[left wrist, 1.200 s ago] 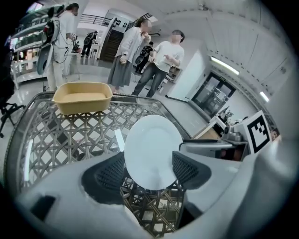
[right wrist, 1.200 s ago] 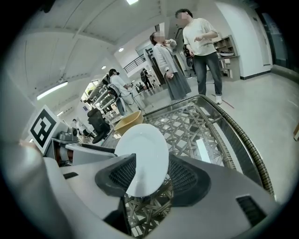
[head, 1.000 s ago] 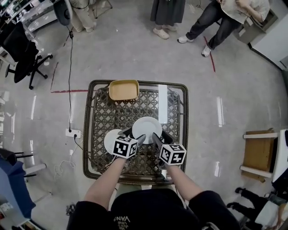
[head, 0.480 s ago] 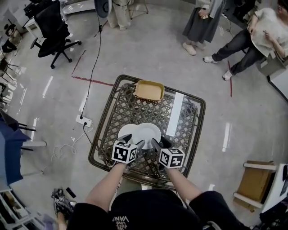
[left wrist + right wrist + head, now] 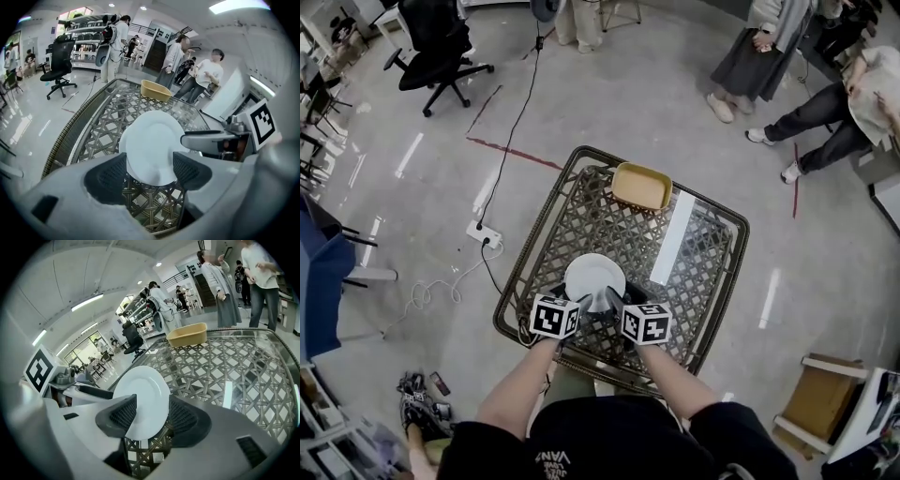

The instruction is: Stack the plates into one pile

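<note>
**Stacking scene, near to far.** Nearest the camera, two forearms (image 5: 520, 389) are seen reaching over the near edge of the bench (image 5: 609, 225). Each ends in a gripper that bears a marker cube.

The left tongs (image 5: 149, 169) and the right tongs (image 5: 146, 417) are set close together, side by side, at the near rim of a white plate (image 5: 594, 277).
- **Left gripper view:** the plate's near edge is seated between the two ribbed pads, which are closed against it from either side.
- **Right gripper view:** the same rim is pinched likewise, with one pad lying over the plate's face.

The plate is thus held by both tongs at once, over the near-left part of the bench.

A narrow white rim of a second plate (image 5: 122, 141) is shown just past the held plate's left edge, underneath it. Whether the two plates are touching cannot be told.

The bench top is formed of glass over a brown woven lattice. Farther back, a pale strip (image 5: 673, 239) is laid lengthwise on the glass. A yellow tray (image 5: 642, 186) is set at the far edge, well apart from the plates.

Beyond, on the grey floor (image 5: 609, 84), a power strip (image 5: 485, 234) with its cable, an office chair (image 5: 441, 42) and standing people (image 5: 759, 56) are visible.
</note>
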{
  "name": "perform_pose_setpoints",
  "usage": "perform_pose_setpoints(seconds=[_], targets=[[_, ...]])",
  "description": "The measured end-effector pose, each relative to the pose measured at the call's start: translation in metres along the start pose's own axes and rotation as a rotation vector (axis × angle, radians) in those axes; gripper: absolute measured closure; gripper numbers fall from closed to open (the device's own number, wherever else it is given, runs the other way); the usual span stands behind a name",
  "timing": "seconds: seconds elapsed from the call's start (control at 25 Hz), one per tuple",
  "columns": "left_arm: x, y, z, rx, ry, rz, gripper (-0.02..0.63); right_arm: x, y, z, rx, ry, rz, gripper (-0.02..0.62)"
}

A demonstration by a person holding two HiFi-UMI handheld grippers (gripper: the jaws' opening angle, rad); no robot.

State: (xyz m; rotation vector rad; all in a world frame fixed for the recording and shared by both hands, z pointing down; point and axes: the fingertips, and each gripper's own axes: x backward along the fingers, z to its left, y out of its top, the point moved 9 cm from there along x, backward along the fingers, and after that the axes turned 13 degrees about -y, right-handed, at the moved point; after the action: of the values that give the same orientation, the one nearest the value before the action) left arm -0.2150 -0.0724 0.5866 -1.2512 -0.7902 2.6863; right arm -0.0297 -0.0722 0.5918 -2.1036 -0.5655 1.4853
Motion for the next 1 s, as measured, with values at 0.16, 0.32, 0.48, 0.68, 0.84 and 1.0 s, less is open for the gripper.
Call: perform_pose_setpoints(seconds=[0.16,0.32,0.48,0.68,0.84,1.0], targets=[[0.0,-0.003,0.01,0.007,0.002,0.021,0.284,-0.009,0.002,0.007,0.02,-0.007,0.014,0.391],[-0.004,-0.005,0.014,0.009,-0.008,0.031,0.284,-0.014,0.002,0.009,0.024,-0.017,0.022,0.38],[-0.005,-0.004,0.017,0.012,-0.013,0.028,0.284,-0.019,0.0,0.012,0.028,-0.017,0.032,0.371],[-0.006,-0.004,0.018,0.007,-0.01,0.016,0.284,-0.019,0.002,0.012,0.049,-0.021,0.03,0.367],[-0.006,-0.001,0.017,-0.005,-0.003,-0.001,0.283,-0.018,0.004,0.011,0.062,-0.025,0.025,0.364],[-0.002,0.0,0.015,-0.029,0.031,-0.035,0.284,-0.012,0.007,0.01,0.076,-0.019,0.007,0.365]])
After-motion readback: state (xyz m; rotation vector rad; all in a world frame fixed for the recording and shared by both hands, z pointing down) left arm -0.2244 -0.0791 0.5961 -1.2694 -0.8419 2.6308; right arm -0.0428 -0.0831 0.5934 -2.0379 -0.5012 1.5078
